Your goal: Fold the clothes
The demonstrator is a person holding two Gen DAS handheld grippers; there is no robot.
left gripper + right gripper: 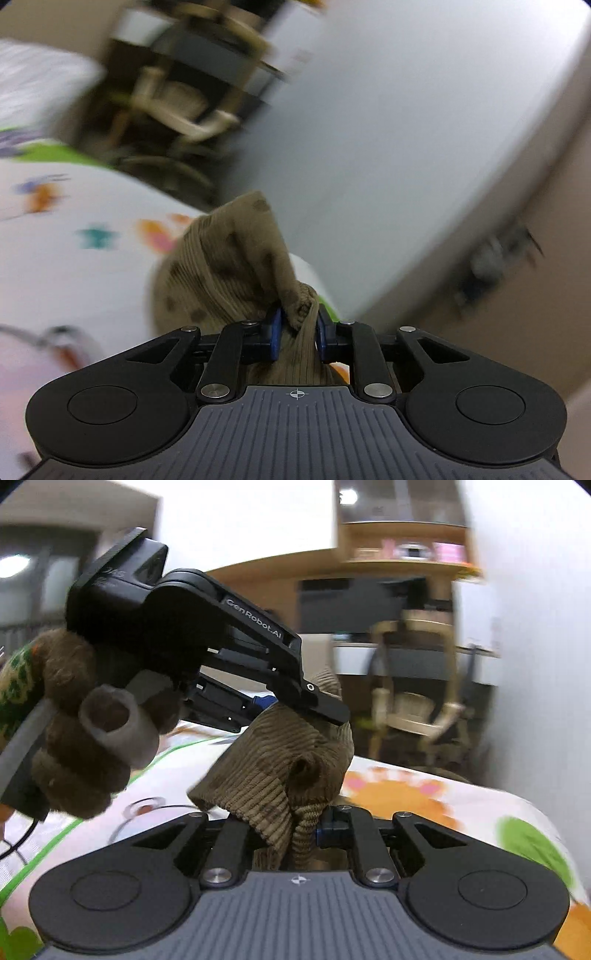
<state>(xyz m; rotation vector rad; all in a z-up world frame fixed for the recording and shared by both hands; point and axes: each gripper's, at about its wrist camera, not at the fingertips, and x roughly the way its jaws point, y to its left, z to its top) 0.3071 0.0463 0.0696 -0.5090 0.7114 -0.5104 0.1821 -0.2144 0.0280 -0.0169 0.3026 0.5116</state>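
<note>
The left gripper [299, 326] is pinching a bunched fold of a brown ribbed garment [225, 273] between its blue pads [275, 332], lifting it above a white bedsheet [74, 266] printed with coloured shapes. The right gripper [306, 830] is clamping another part of the same garment [280, 753], just beside the left one. A gloved hand [85, 746] is gripping the left tool's handle. The wooden chair [417, 701] behind is blurred
</note>
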